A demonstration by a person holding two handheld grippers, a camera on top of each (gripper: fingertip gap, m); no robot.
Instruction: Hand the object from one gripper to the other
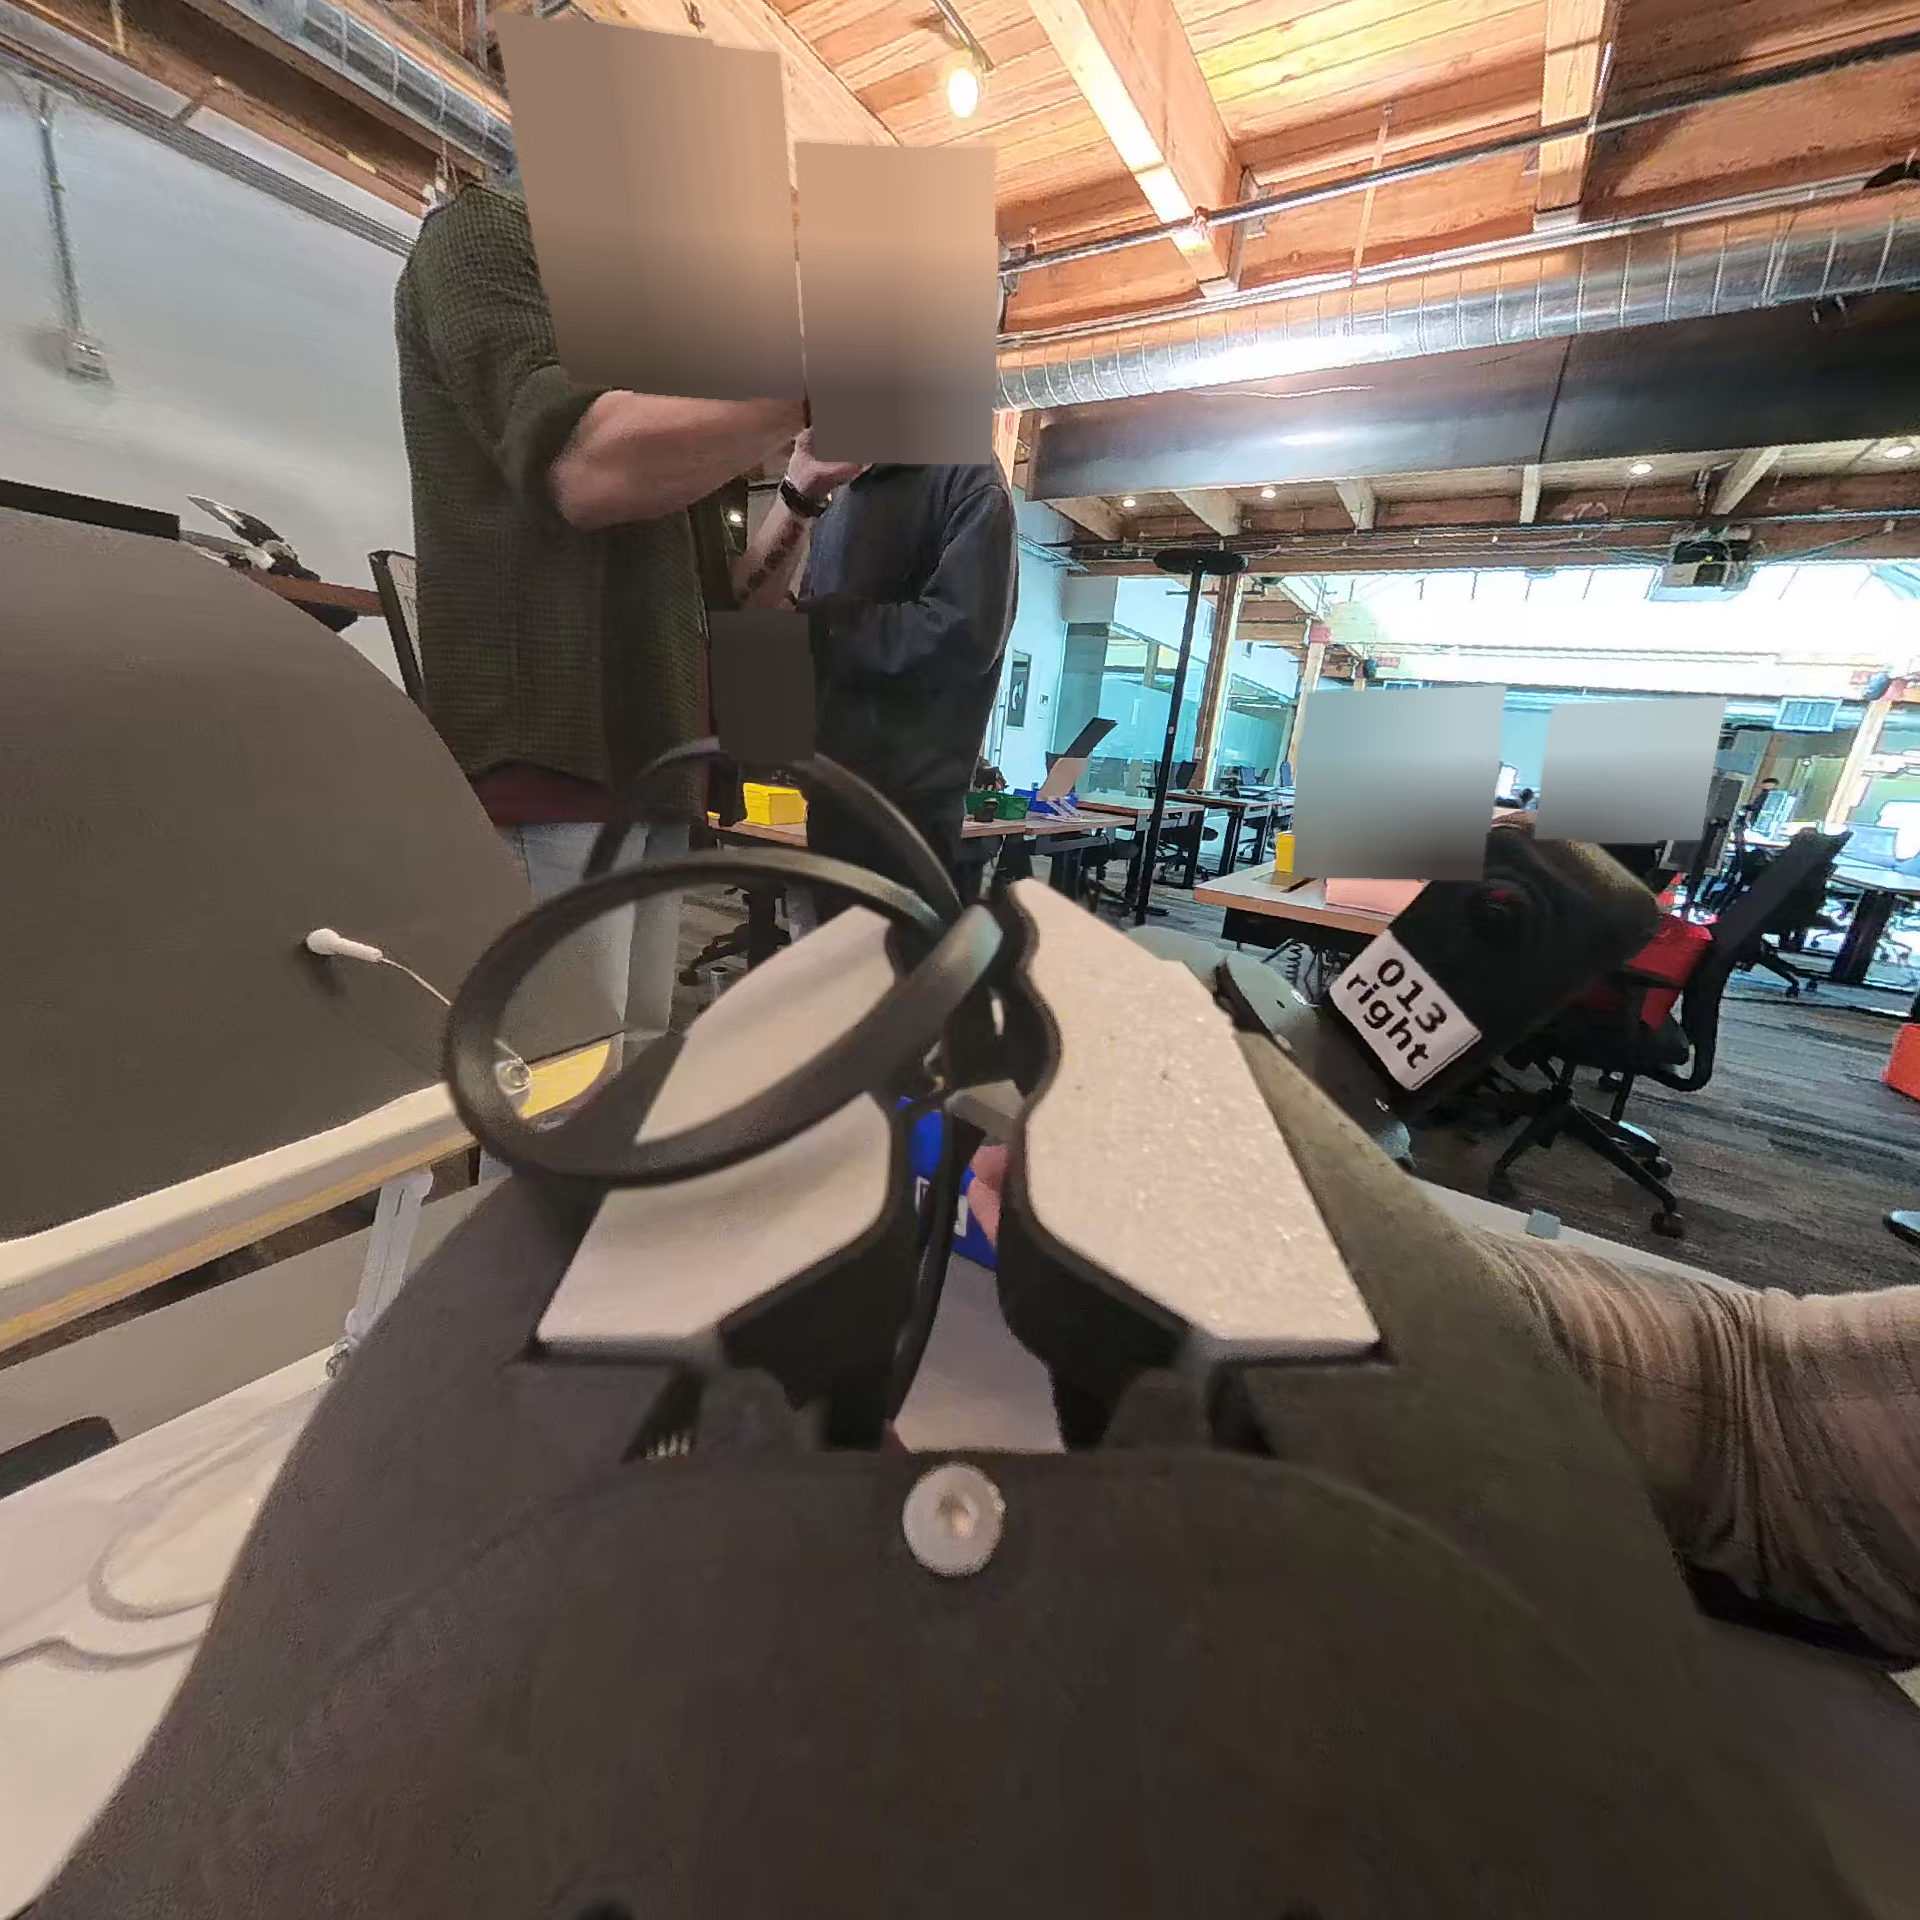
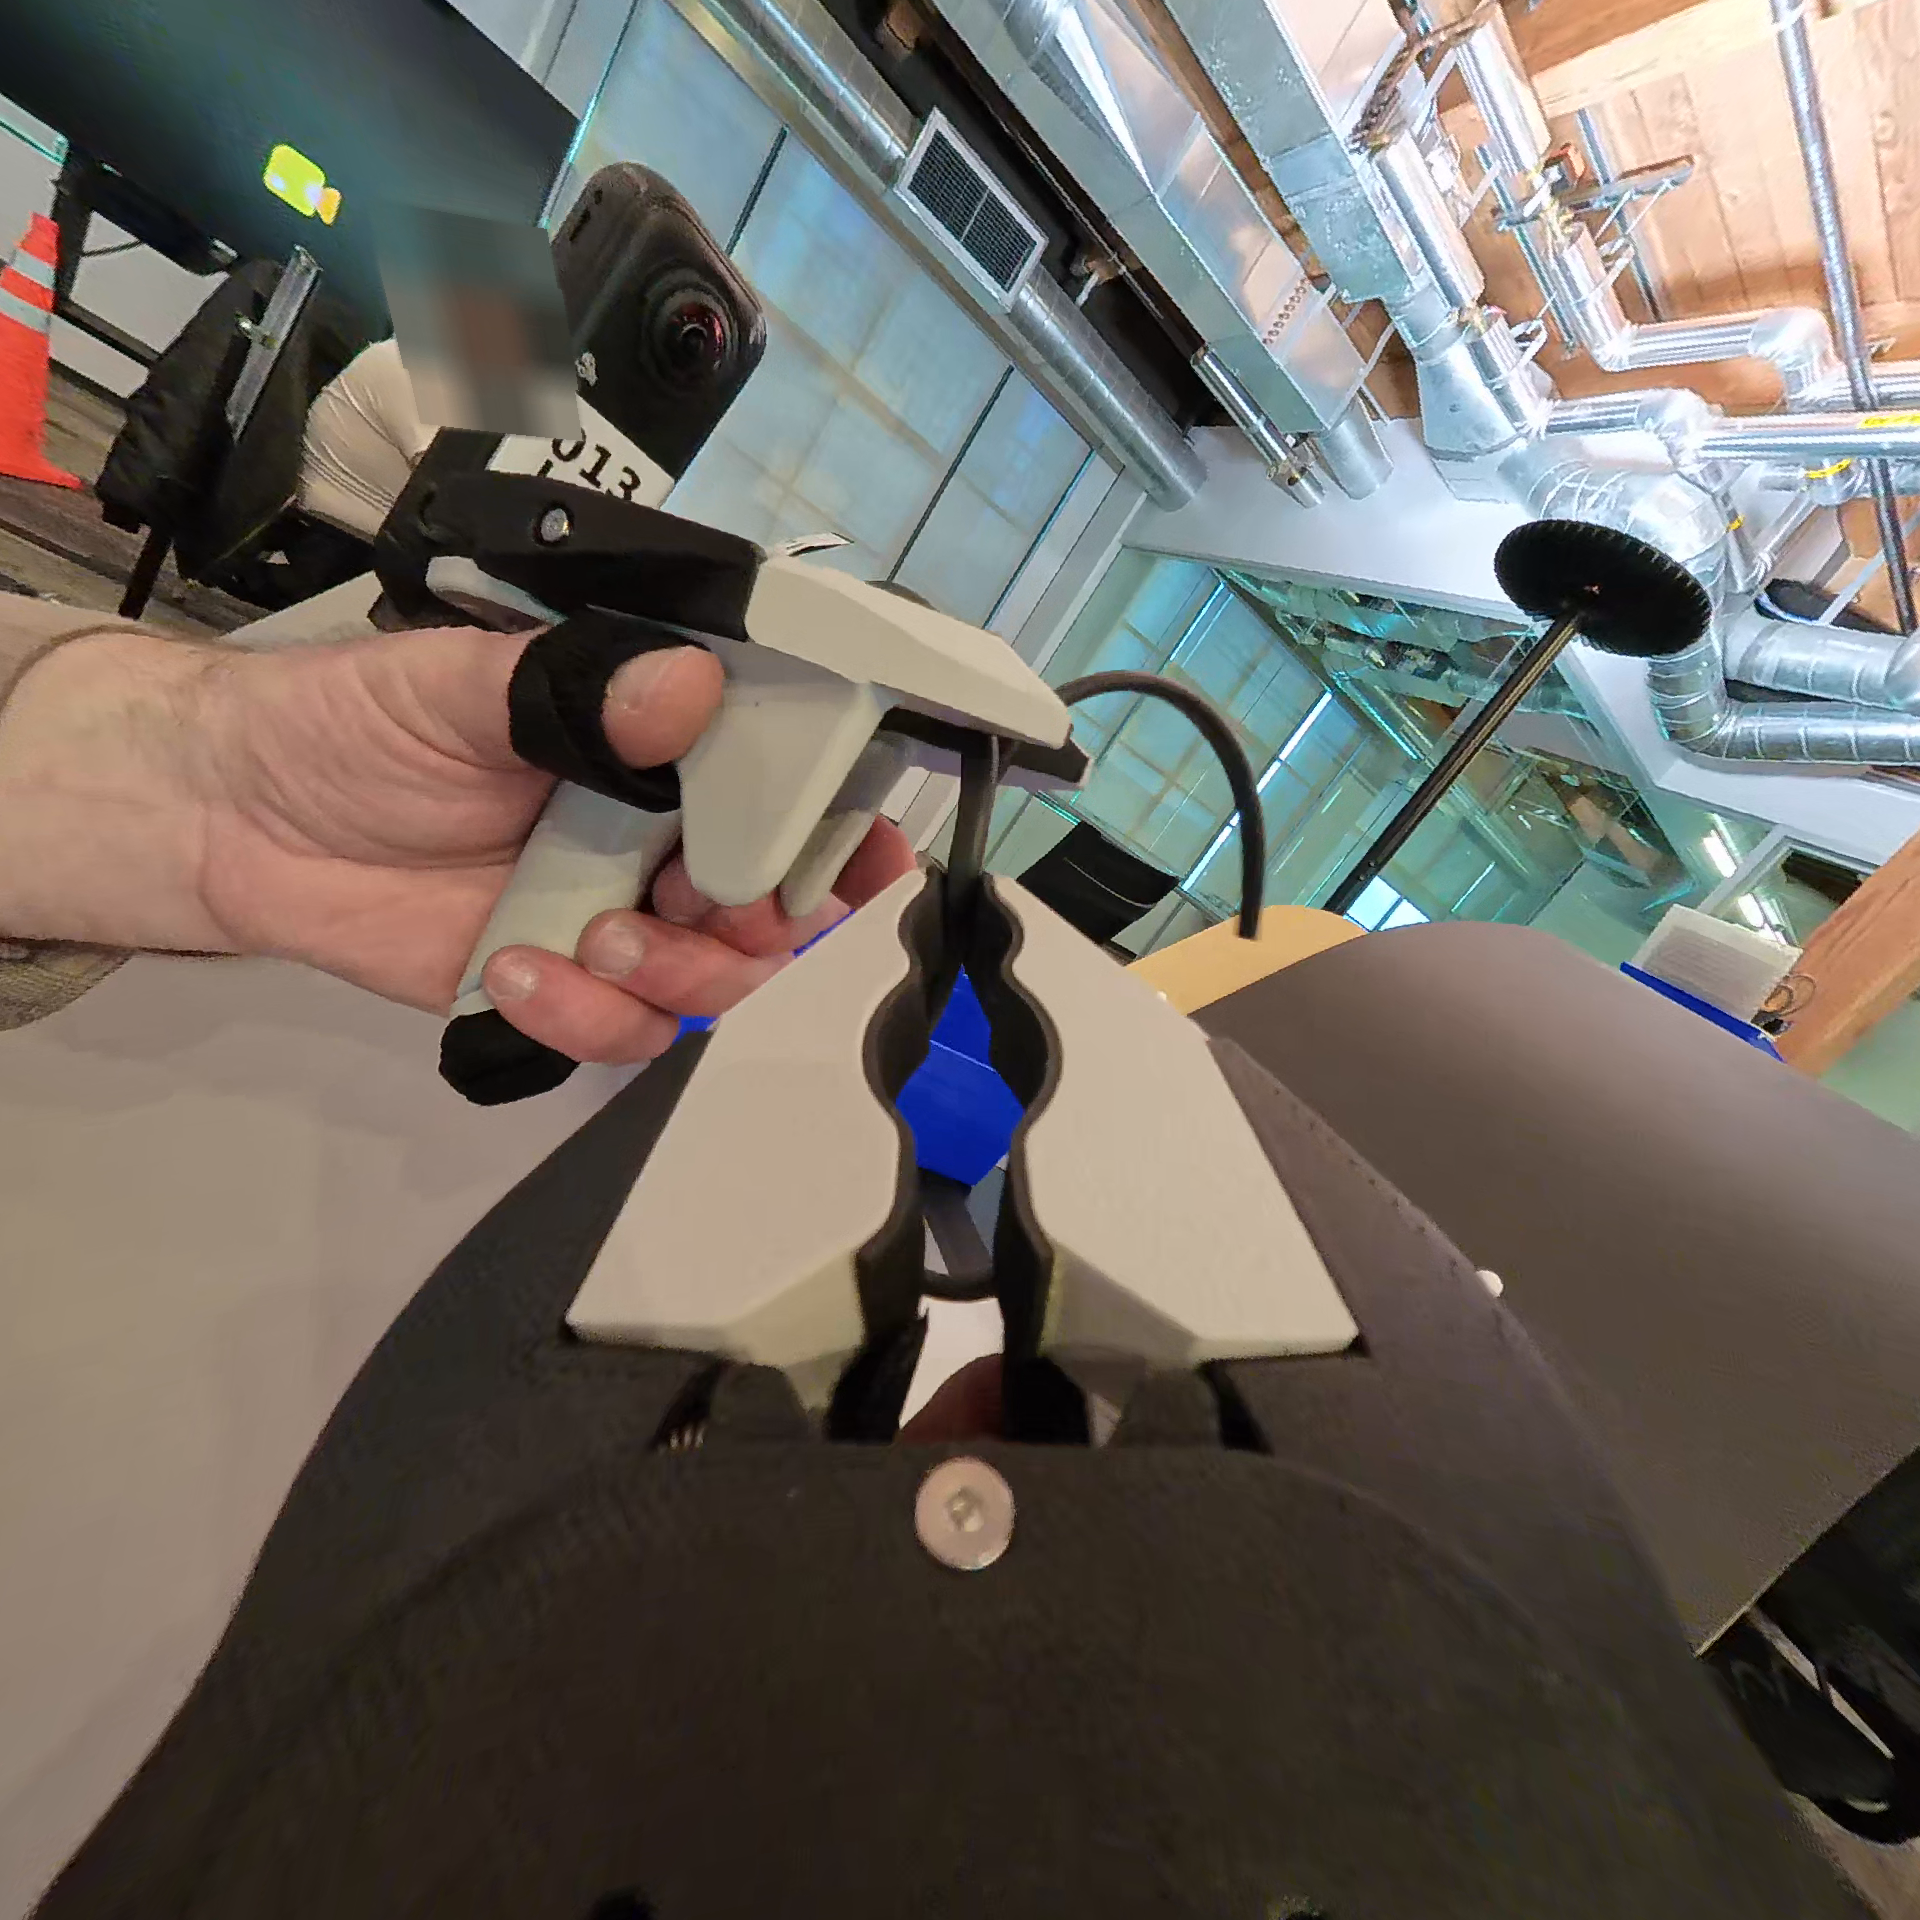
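A pair of black-framed glasses (image 1: 665, 1029) is held in the air between both grippers. My left gripper (image 1: 1003, 935) is shut on the frame near the bridge, with one round lens sticking out to the left. In the right wrist view my right gripper (image 2: 961, 899) is shut on a thin black part of the glasses (image 2: 971, 831). A curved temple arm (image 2: 1195, 717) rises behind it. The left gripper (image 2: 1049, 753), held by a hand (image 2: 312, 810), pinches the frame just above my right fingertips. The right gripper's labelled body (image 1: 1496, 935) shows on the right of the left wrist view.
Two people (image 1: 582, 582) stand close behind. A dark grey rounded panel (image 1: 208, 831) is at the left, over a white table (image 1: 94, 1538). A blue bin (image 2: 961, 1101) lies below the grippers. Office chairs (image 1: 1683, 1018) and desks fill the right; an orange cone (image 2: 31, 353) stands far left. My left and right fingertips are right by each other.
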